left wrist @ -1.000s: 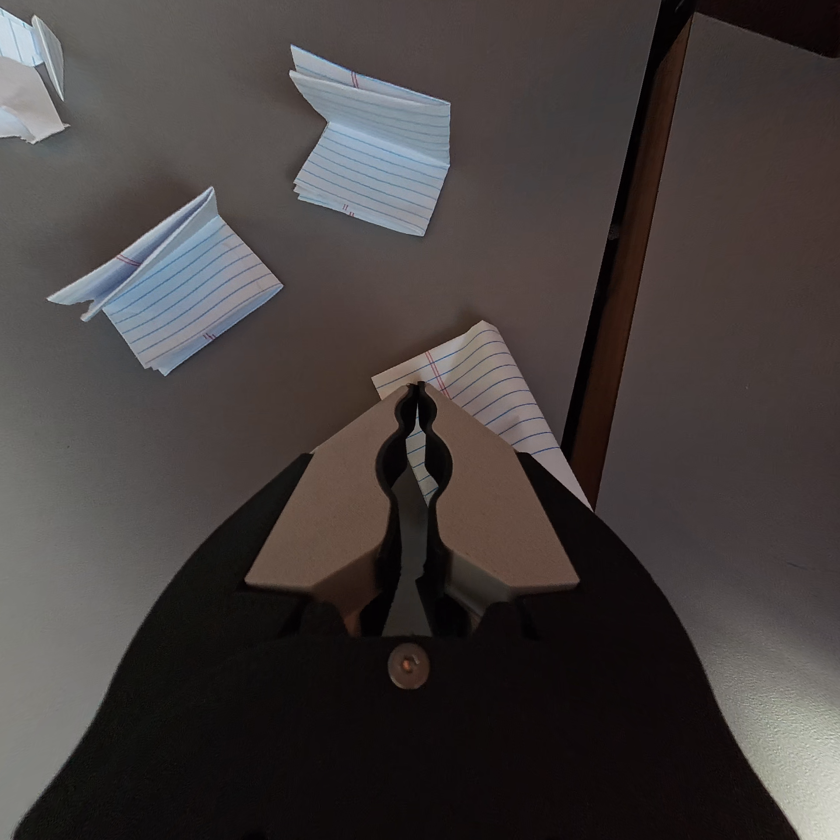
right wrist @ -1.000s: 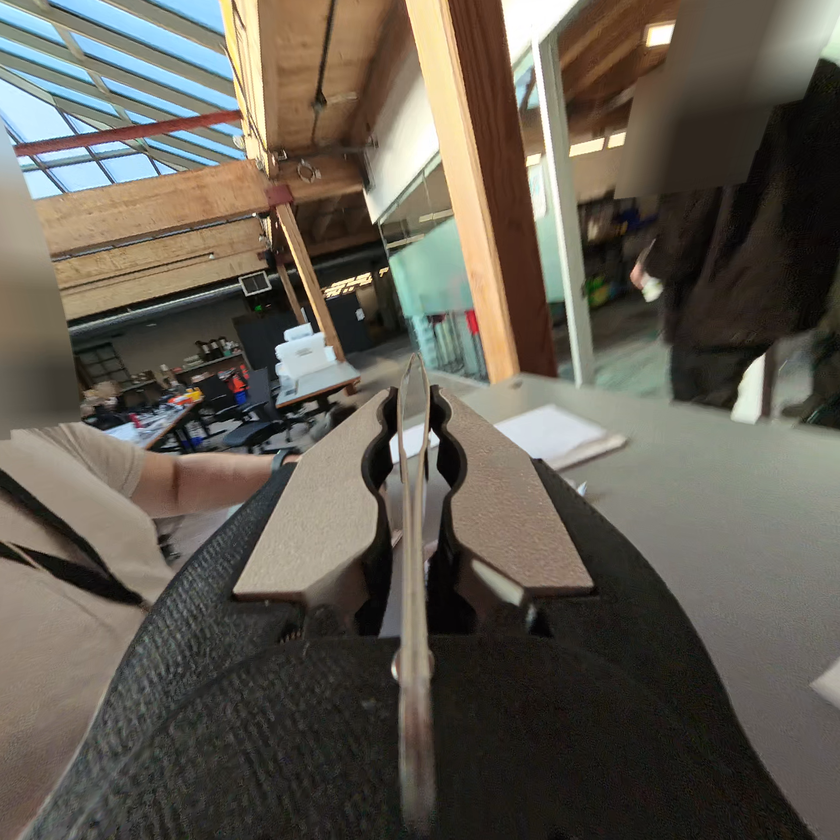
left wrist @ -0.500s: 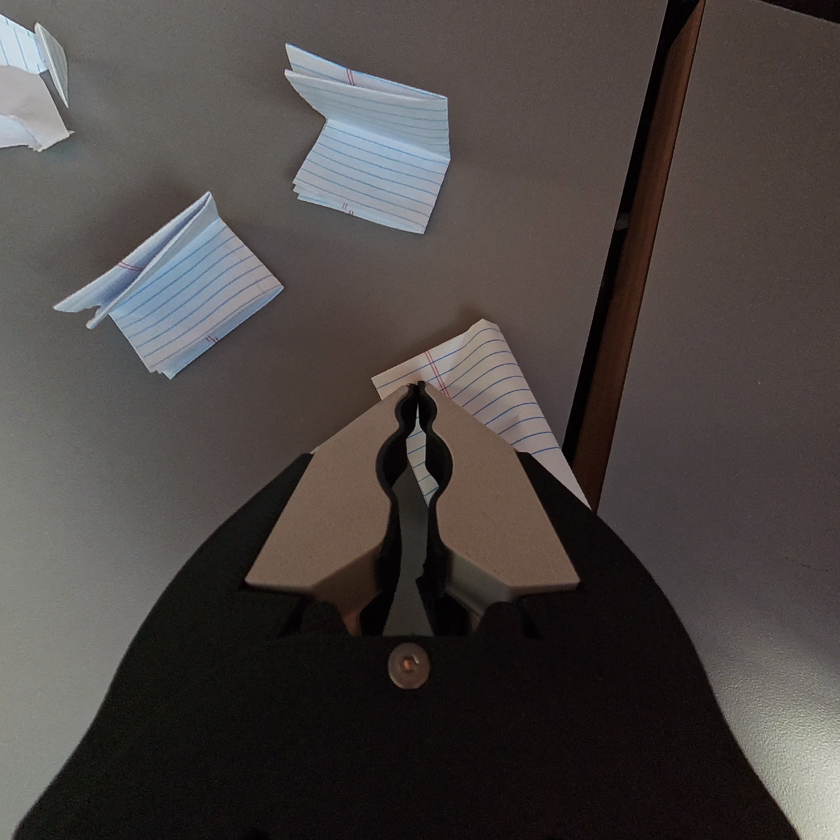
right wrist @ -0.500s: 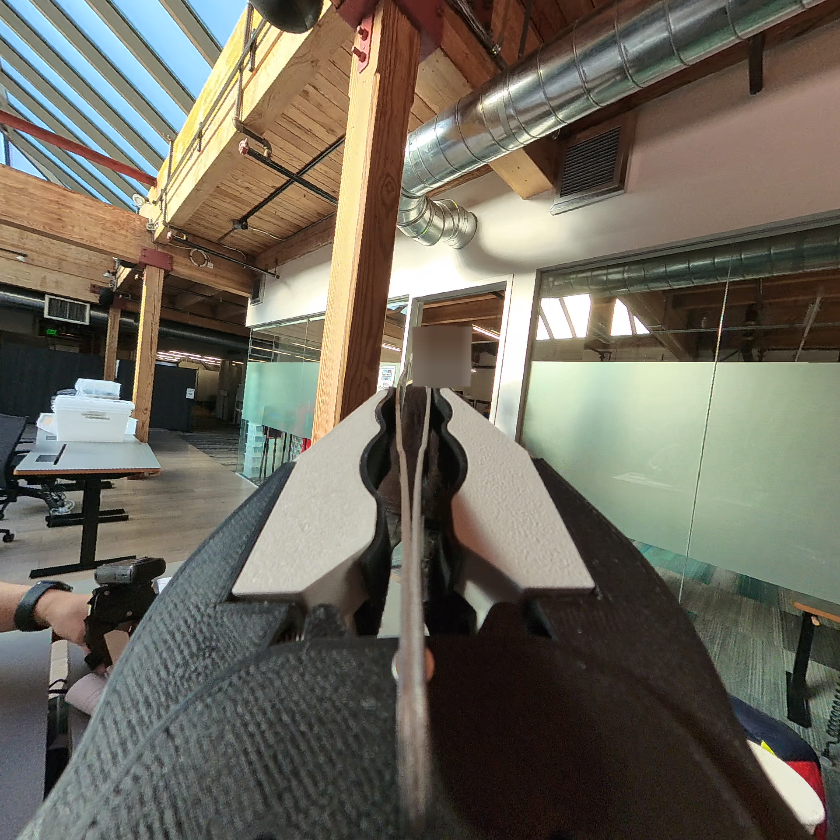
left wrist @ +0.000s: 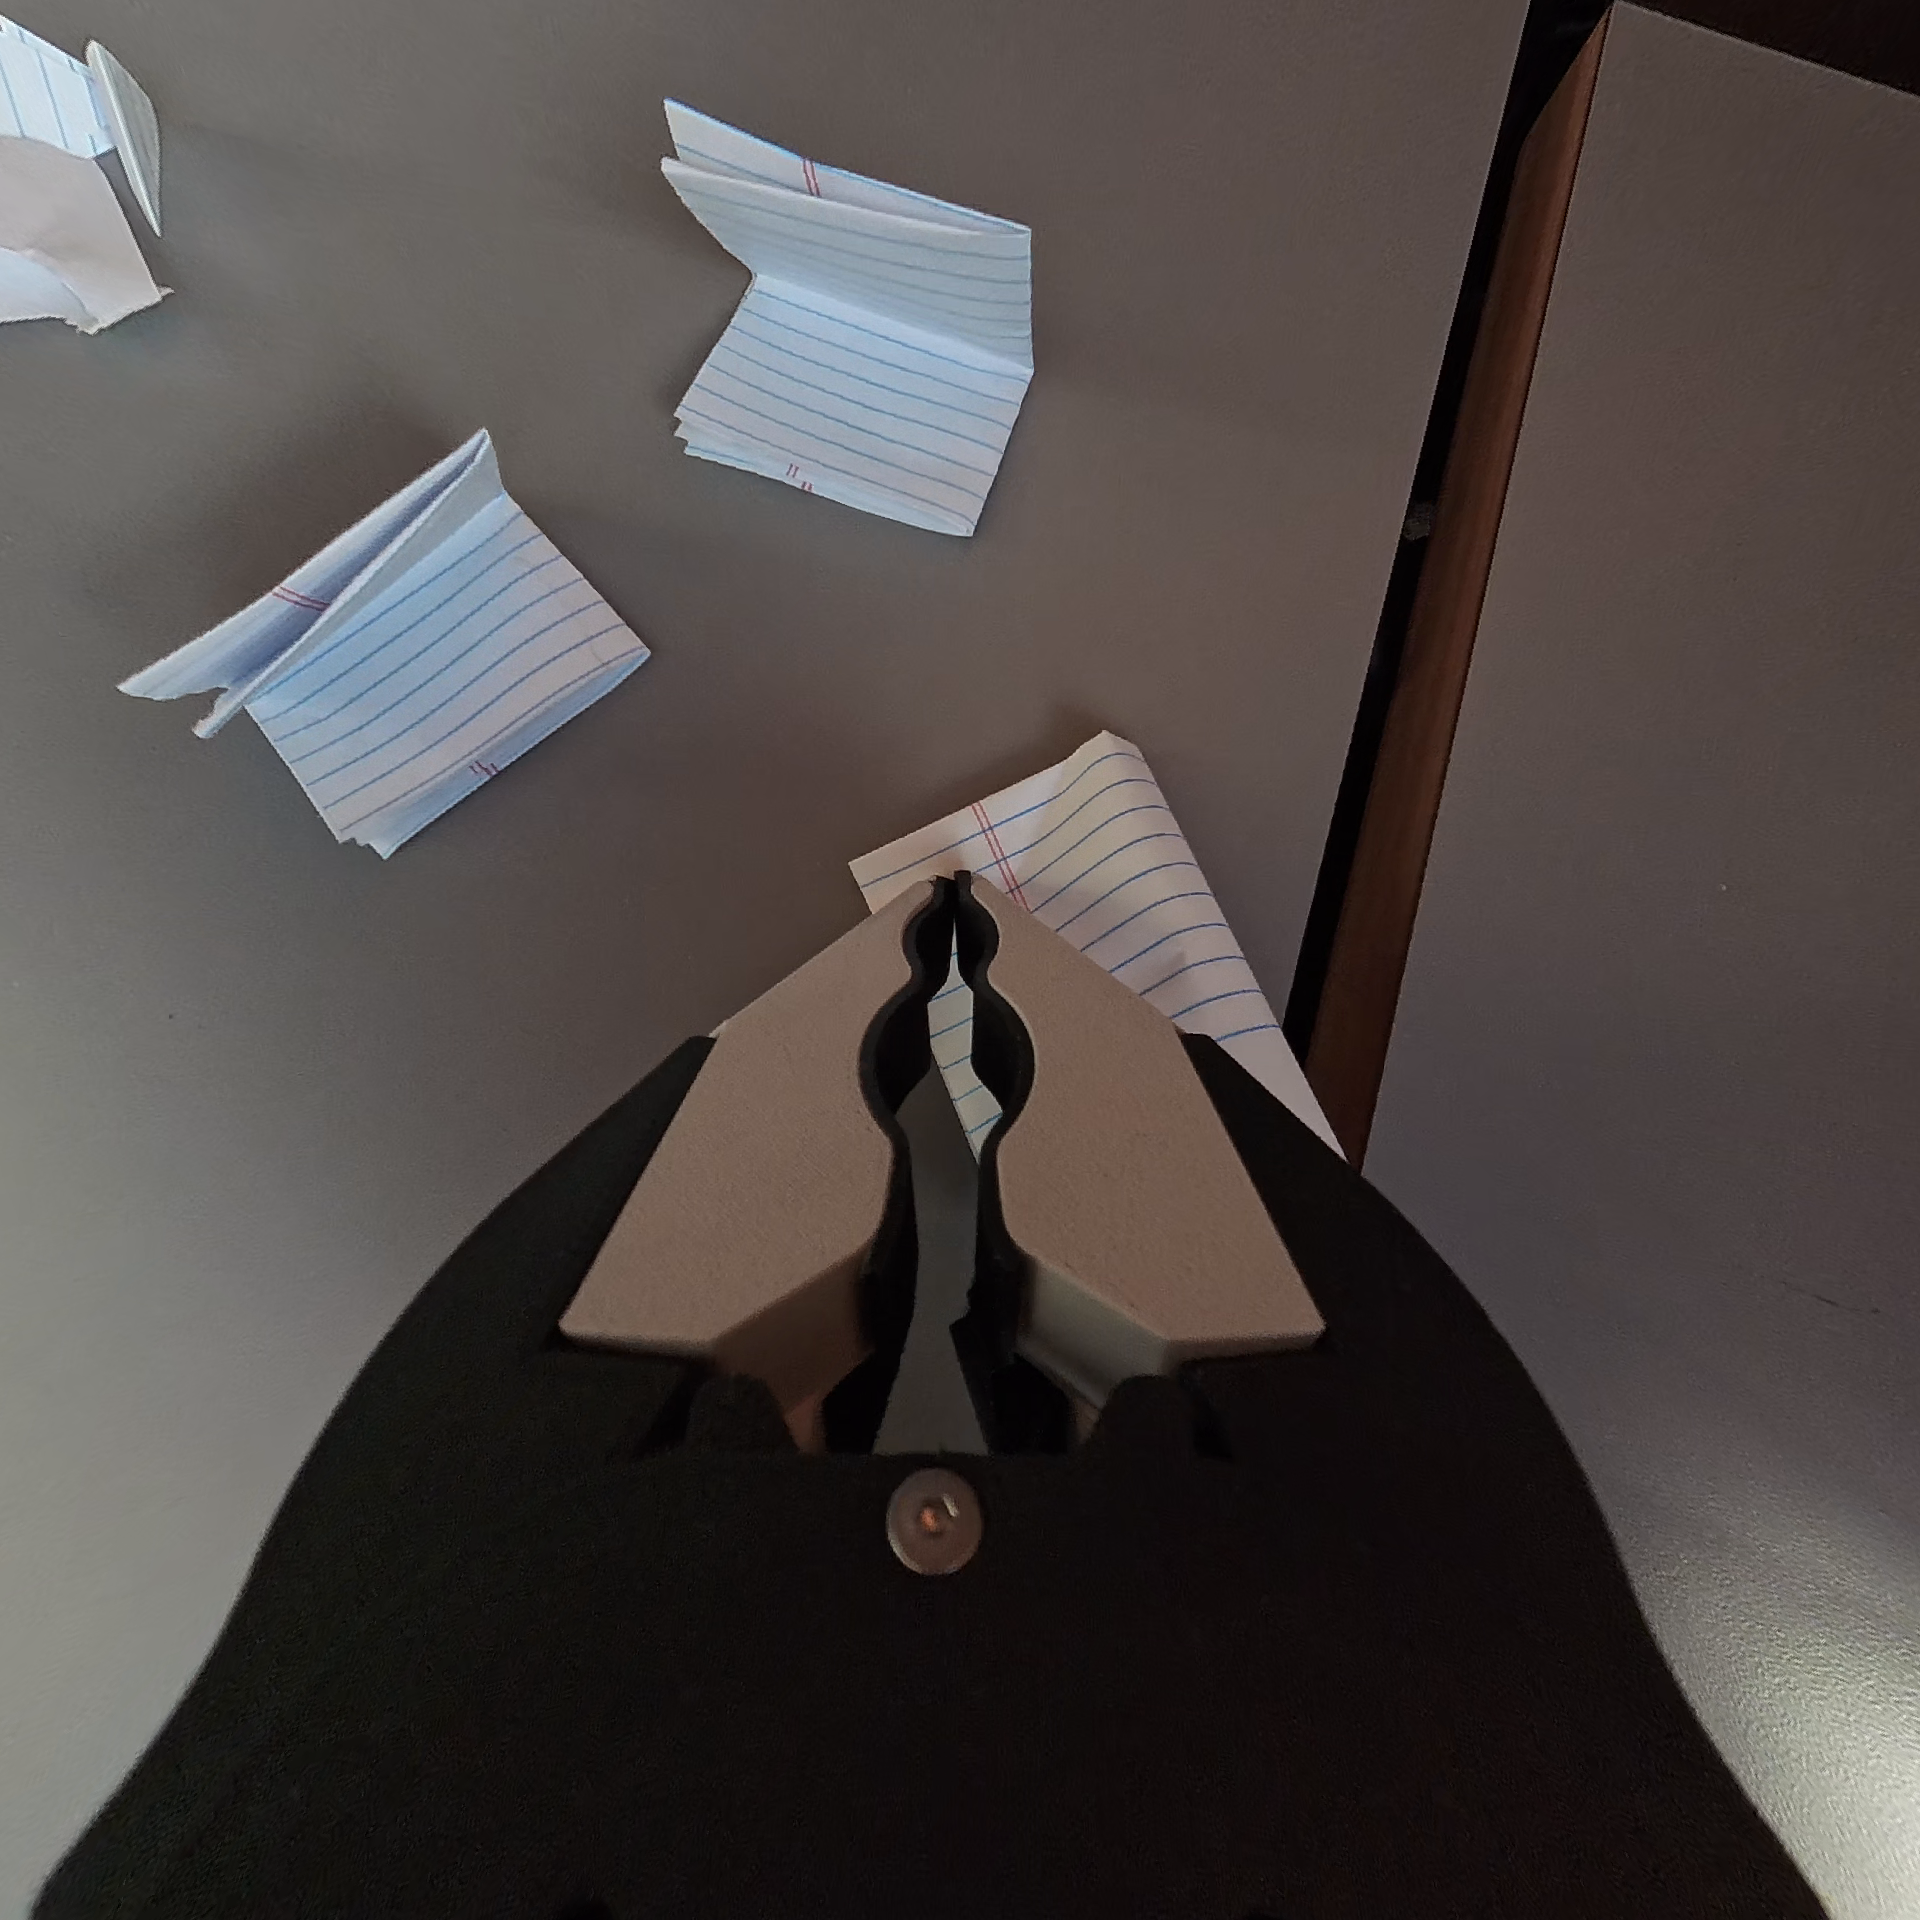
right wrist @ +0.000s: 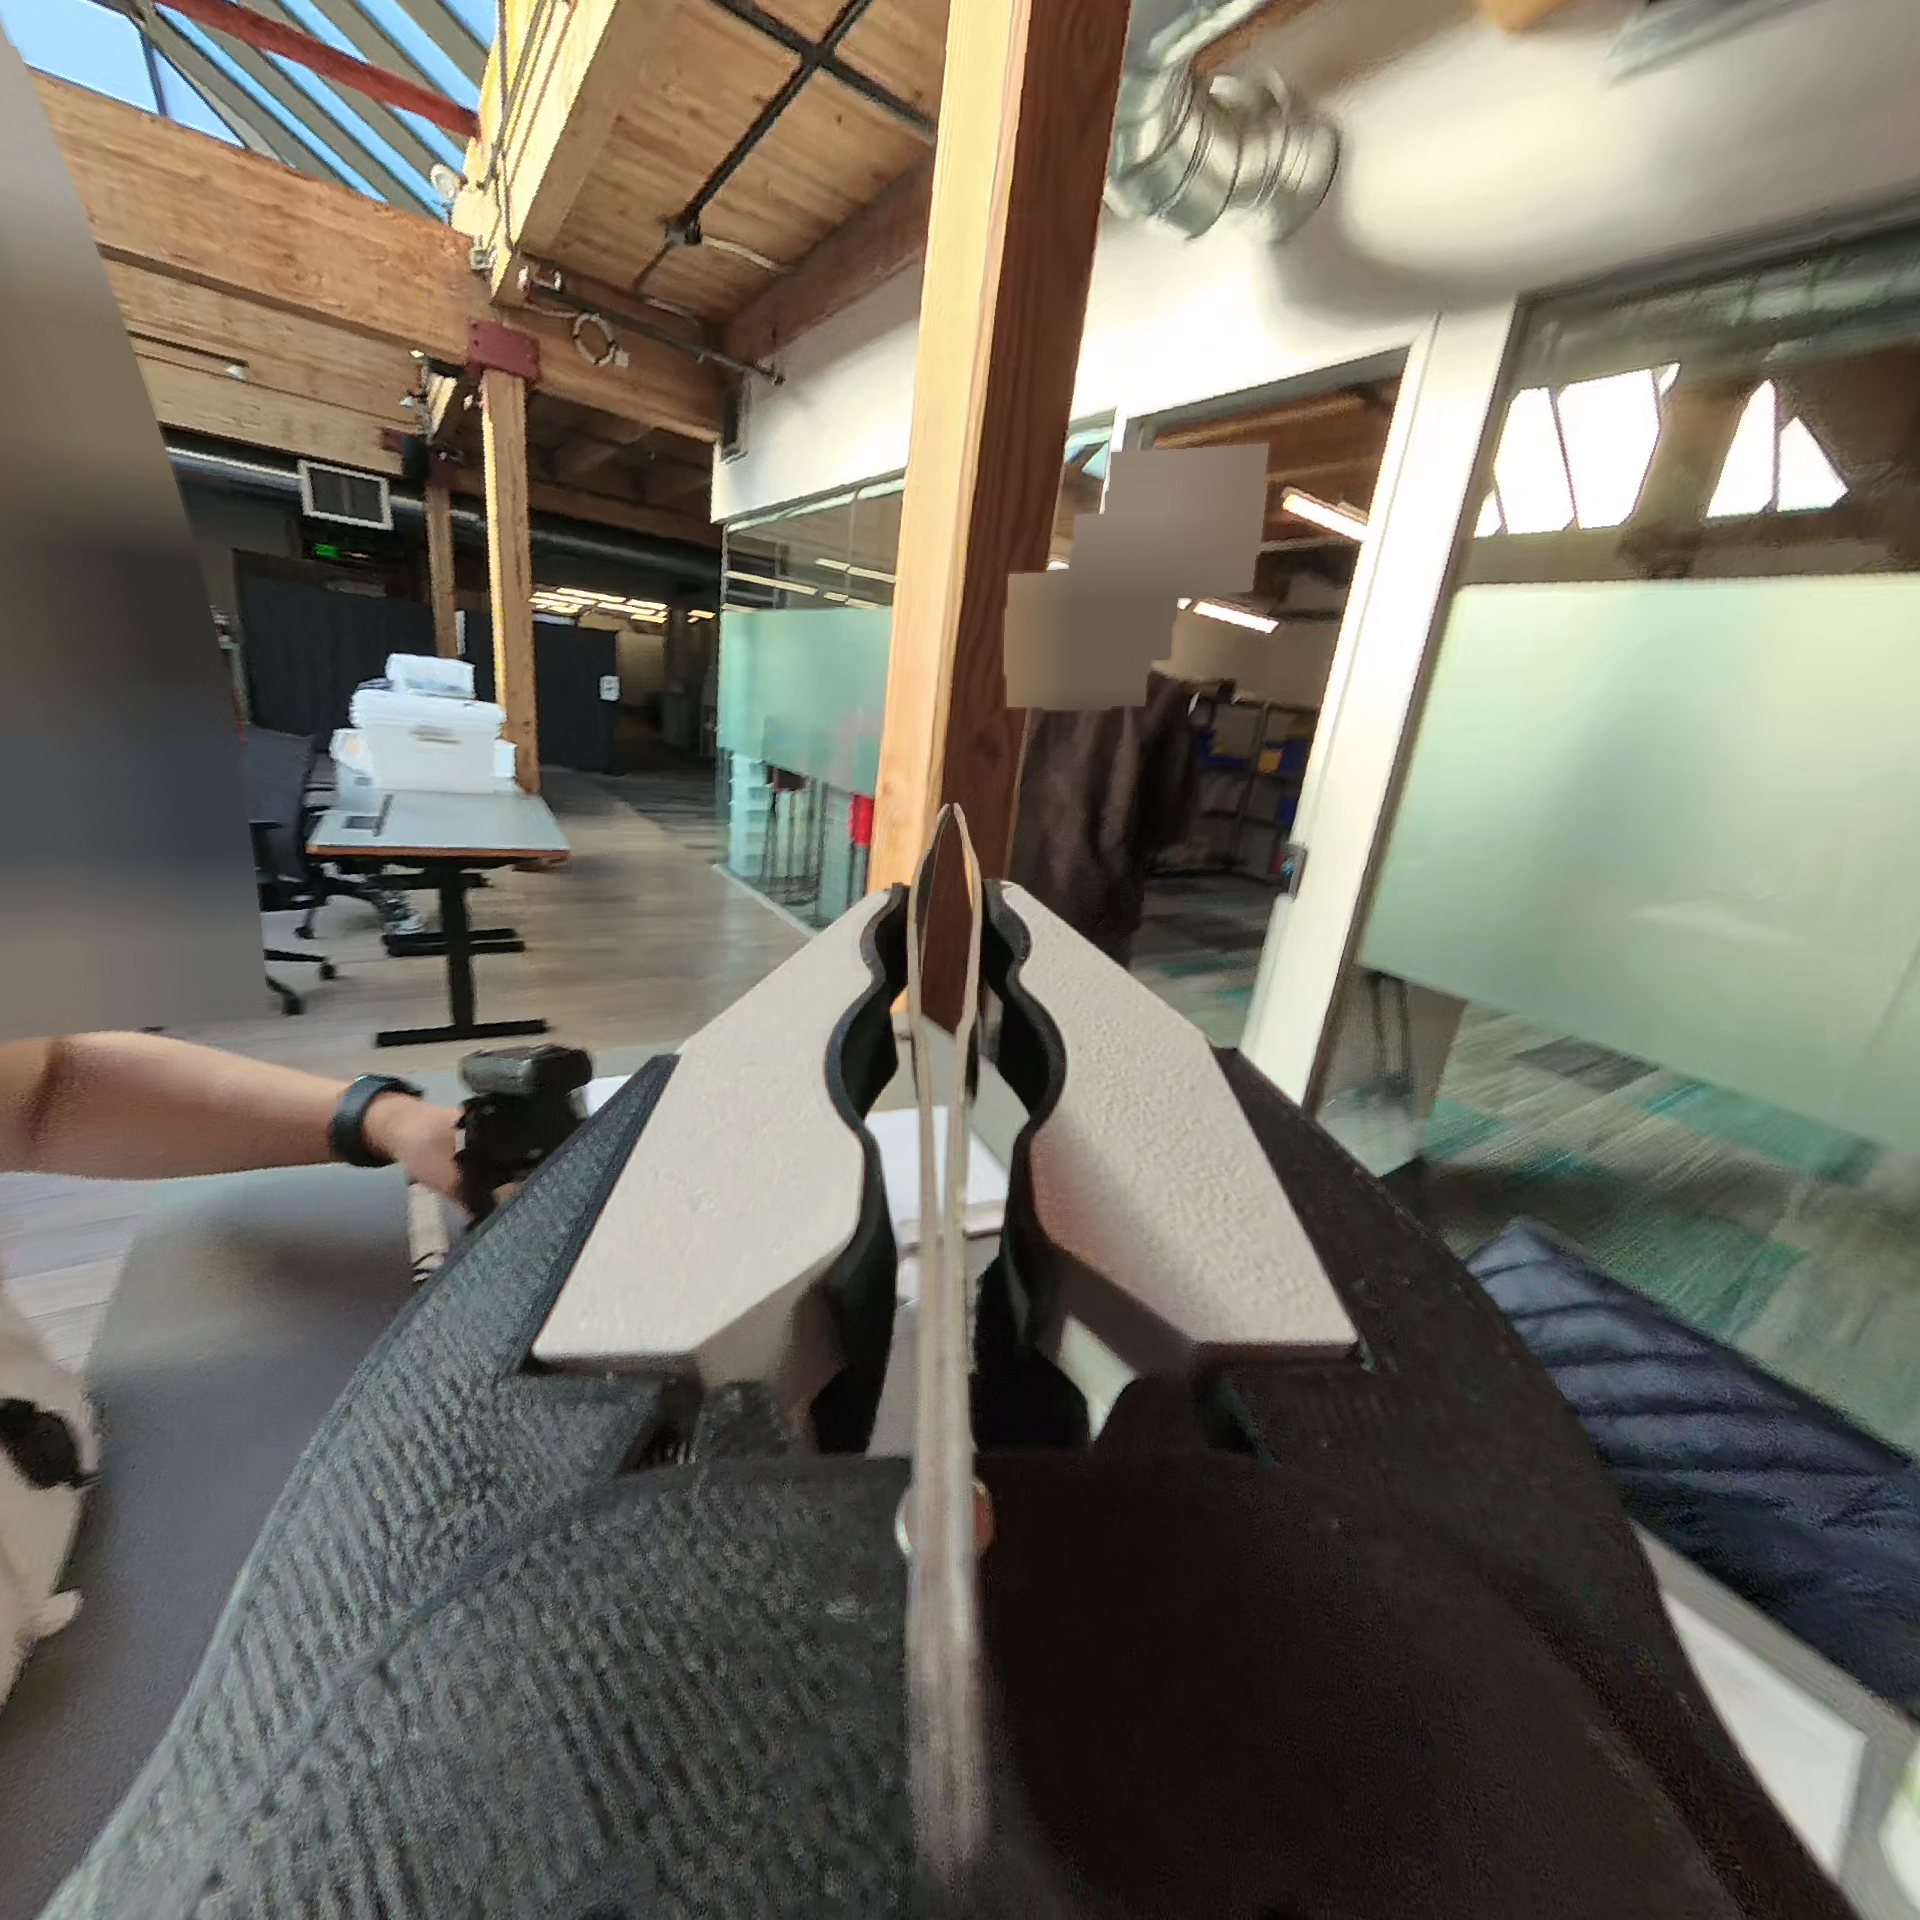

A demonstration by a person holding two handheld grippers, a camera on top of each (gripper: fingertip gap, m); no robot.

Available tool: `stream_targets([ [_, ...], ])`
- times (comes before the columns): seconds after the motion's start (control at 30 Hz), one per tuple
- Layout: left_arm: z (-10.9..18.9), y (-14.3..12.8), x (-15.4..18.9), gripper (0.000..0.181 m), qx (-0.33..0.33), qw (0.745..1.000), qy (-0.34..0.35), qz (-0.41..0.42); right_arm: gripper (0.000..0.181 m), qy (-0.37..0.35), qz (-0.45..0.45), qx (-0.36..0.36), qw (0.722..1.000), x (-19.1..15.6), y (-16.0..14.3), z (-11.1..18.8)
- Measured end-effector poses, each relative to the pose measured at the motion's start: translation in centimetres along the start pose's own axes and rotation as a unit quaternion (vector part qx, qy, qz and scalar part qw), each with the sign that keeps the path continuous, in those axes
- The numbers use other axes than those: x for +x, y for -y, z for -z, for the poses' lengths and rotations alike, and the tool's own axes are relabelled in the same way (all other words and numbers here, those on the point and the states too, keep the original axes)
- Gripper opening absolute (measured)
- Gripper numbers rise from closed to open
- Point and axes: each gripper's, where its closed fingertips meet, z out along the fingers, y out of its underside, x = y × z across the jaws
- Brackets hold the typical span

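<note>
In the left wrist view my left gripper (left wrist: 956,883) is shut, its tips over the near corner of a flat lined paper sheet (left wrist: 1122,883) on the grey table (left wrist: 312,1039). I cannot tell whether the tips touch the sheet. In the right wrist view my right gripper (right wrist: 943,894) is shut on thin metal tweezers (right wrist: 940,1195) that run along its fingers. The tweezers' tip pokes out past the gripper's fingertips. This gripper is raised and points into the room. The left gripper (right wrist: 509,1122) shows there at lower left, held by a hand with a black wristband.
Two folded lined papers (left wrist: 862,343) (left wrist: 416,665) and a torn paper piece (left wrist: 62,229) lie farther out on the table. A dark gap with a wooden edge (left wrist: 1434,582) separates a second grey table (left wrist: 1714,727). A wooden post (right wrist: 997,468) and glass walls stand ahead. One gripper's finger ends stand about 50 cm off the other's.
The right gripper has swung around with the tweezers, from facing the table, up to the wall, and now back toward the post. The left gripper has hardly moved.
</note>
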Motion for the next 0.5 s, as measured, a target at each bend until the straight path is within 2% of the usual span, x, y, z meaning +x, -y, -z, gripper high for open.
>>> stream_targets([
  [0.07,0.0,0.0,0.0,0.000,-0.004,1.000,0.000,-0.002,0.012,0.040,-0.084,-0.047,0.995,-2.0,-5.2,-2.2],
  [0.13,0.0,0.0,0.0,0.000,-0.006,1.000,0.000,-0.003,0.011,0.076,-0.188,-0.107,0.973,-4.6,-12.1,-4.2],
  [0.2,0.0,0.0,0.0,0.000,-0.006,1.000,0.000,-0.002,0.011,0.100,-0.281,-0.182,0.937,-7.7,-19.7,-5.6],
  [0.27,0.0,0.0,0.0,0.000,-0.005,1.000,-0.001,-0.001,0.011,0.105,-0.370,-0.240,0.891,-10.2,-25.8,-6.4],
  [0.3,0.0,0.0,0.0,0.000,-0.004,1.000,-0.001,-0.002,0.011,0.110,-0.410,-0.253,0.869,-11.2,-27.8,-6.8],
  [0.37,0.0,0.0,0.0,0.000,-0.004,1.000,0.000,-0.005,0.010,0.130,-0.465,-0.260,0.836,-12.9,-29.9,-7.8],
  [0.4,0.0,0.0,0.0,0.000,-0.005,1.000,0.000,-0.007,0.011,0.136,-0.471,-0.276,0.827,-13.7,-30.9,-8.1],
  [0.5,0.0,0.0,0.0,0.000,-0.005,1.000,0.002,-0.009,0.011,0.131,-0.437,-0.344,0.820,-15.4,-33.6,-8.4],
])
